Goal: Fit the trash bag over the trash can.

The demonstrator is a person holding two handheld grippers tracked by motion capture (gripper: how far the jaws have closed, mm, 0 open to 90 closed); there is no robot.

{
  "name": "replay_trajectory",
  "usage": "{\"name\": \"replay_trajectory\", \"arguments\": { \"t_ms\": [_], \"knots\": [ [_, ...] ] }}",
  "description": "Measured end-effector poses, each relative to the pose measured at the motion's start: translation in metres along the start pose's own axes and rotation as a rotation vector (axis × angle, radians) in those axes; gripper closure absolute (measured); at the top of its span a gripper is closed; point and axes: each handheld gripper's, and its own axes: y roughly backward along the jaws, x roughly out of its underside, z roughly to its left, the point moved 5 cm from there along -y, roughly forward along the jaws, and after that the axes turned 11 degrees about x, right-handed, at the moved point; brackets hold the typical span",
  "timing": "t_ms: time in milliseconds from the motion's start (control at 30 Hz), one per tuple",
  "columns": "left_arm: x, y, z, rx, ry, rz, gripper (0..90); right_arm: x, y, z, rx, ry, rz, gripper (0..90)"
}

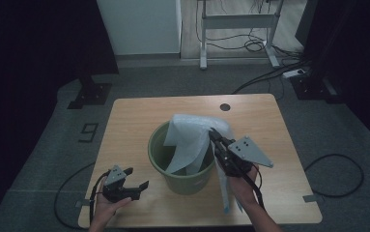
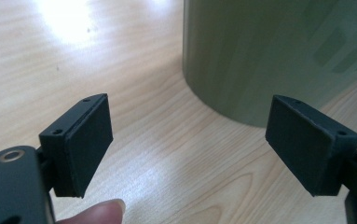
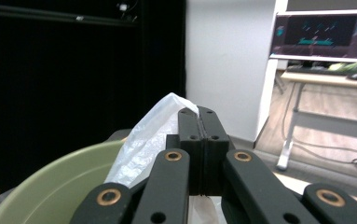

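A green bin (image 1: 180,181) stands in the middle of the wooden table (image 1: 134,116). A white plastic bag (image 1: 190,137) drapes over its rim and hangs partly inside. My right gripper (image 1: 215,134) is shut on the bag's edge above the bin's right rim; in the right gripper view the closed gripper (image 3: 198,112) pinches the bag (image 3: 146,140) over the bin (image 3: 50,191). A loose strip of the bag (image 1: 223,191) hangs down beside the right hand. My left gripper (image 1: 137,180) rests open near the table's front left, its pads (image 2: 90,140) facing the bin wall (image 2: 269,51) with nothing between them.
A round cable hole (image 1: 225,107) sits near the table's far edge. Beyond the table are a desk frame (image 1: 238,21) with cables on the floor, a white cabinet (image 1: 141,24) and a dark stand (image 1: 91,89). A monitor (image 3: 323,35) shows at the right.
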Motion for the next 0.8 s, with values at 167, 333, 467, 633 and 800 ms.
{"name": "replay_trajectory", "arguments": {
  "t_ms": [167,333,467,633,800],
  "knots": [
    [-0.008,0.010,-0.005,0.006,-0.001,-0.033,14.4,0.021,0.002,0.015,-0.066,-0.024,0.063,88.8],
    [-0.006,0.009,-0.004,0.006,0.004,-0.024,14.4,0.039,0.009,0.023,-0.129,-0.060,0.119,87.7],
    [-0.006,0.009,-0.003,0.003,0.007,-0.022,14.4,0.044,0.012,0.025,-0.182,-0.070,0.135,72.4],
    [-0.004,0.009,-0.001,0.003,0.014,-0.024,14.4,0.042,0.024,0.024,-0.198,-0.084,0.120,40.7],
    [-0.002,0.007,0.000,0.004,0.022,-0.020,14.5,0.043,0.048,0.015,-0.161,-0.074,0.078,33.4]
  ]
}}
